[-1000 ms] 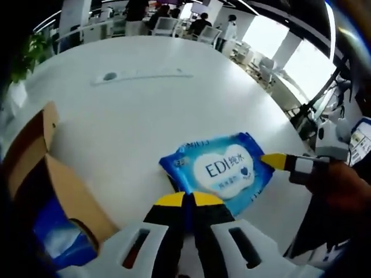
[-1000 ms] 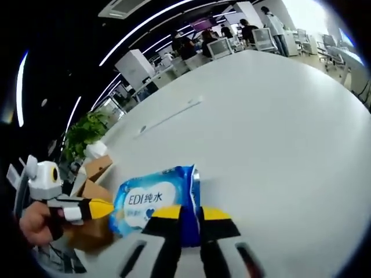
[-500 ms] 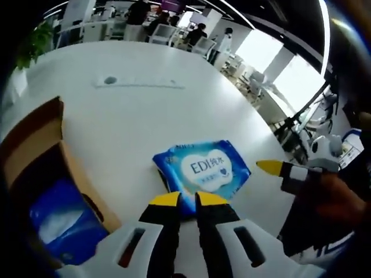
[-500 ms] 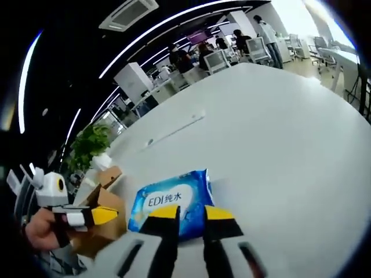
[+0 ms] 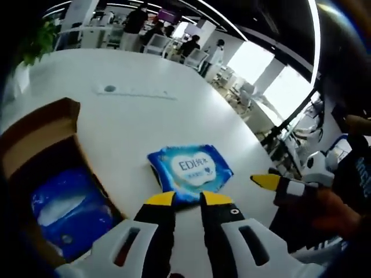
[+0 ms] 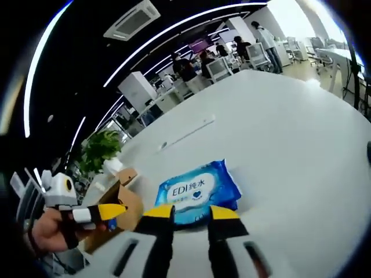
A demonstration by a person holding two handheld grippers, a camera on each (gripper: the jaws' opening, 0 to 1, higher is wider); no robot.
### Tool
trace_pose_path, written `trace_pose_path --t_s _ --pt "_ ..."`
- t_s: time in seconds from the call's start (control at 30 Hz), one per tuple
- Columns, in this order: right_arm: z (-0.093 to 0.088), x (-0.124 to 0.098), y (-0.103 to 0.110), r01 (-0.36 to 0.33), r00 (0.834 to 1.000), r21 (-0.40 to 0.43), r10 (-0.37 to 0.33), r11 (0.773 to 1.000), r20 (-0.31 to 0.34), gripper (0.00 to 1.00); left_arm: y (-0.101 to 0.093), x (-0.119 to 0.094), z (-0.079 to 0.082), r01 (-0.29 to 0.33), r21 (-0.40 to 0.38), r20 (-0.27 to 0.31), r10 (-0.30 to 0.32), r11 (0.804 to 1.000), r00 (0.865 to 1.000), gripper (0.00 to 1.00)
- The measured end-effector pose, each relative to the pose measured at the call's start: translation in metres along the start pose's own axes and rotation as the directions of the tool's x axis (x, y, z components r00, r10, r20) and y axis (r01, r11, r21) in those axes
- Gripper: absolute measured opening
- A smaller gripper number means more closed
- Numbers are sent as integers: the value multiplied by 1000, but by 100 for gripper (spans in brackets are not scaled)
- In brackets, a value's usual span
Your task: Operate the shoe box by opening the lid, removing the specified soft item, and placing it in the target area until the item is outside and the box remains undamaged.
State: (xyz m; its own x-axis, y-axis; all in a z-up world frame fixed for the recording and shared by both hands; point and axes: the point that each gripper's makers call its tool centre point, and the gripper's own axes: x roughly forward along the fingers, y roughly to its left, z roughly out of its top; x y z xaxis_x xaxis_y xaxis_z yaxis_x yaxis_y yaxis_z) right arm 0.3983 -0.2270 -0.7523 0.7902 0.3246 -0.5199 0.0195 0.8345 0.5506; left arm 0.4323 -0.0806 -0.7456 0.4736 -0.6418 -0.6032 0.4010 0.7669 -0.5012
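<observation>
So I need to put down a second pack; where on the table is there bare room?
The table is bare beyond the wipes pack, up to the long strip, and to the pack's right in the right gripper view. It is crowded between the pack and the open cardboard box, where both grippers sit.

Left gripper (image 5: 188, 198): jaws, clamped on the wipes pack (image 5: 189, 170) a second ago, now stand apart and clear of it. Right gripper (image 6: 191, 212): likewise released, jaws parted. Pack now lies free on the table (image 5: 127, 116), beside the open shoe box (image 5: 43, 174).
</observation>
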Motion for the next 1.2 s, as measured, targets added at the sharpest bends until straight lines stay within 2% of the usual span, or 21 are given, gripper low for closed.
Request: trace_pose_path --t_s 0.13,0.23,0.6,0.77,0.93,1.07,1.2 --pt "-16 -8 10 -8 1000 21 8 1000 3 21 -3 -9 -4 13 -17 19 -13 1000 1000 18" --pt "-27 -11 18 -13 1000 19 13 1000 -3 21 -6 -18 -4 35 -56 64 -31 998 997 20" --pt "-46 -14 45 -37 999 37 37 999 14 21 -9 -49 -14 19 1 96 -19 1000 995 23" --pt "-57 -13 56 -52 999 20 52 998 4 22 -3 -60 -25 7 -22 103 -5 1000 995 23" --pt "-65 -17 61 -59 998 19 59 998 -1 22 1 -68 -35 3 -8 110 -2 1000 994 24" --pt "-71 -21 60 -56 998 13 56 998 -10 23 5 -75 -35 -9 39 143 3 999 990 24" --pt "-68 -21 64 -64 998 6 64 998 -2 24 7 -82 -35 -11 43 167 4 999 986 24"
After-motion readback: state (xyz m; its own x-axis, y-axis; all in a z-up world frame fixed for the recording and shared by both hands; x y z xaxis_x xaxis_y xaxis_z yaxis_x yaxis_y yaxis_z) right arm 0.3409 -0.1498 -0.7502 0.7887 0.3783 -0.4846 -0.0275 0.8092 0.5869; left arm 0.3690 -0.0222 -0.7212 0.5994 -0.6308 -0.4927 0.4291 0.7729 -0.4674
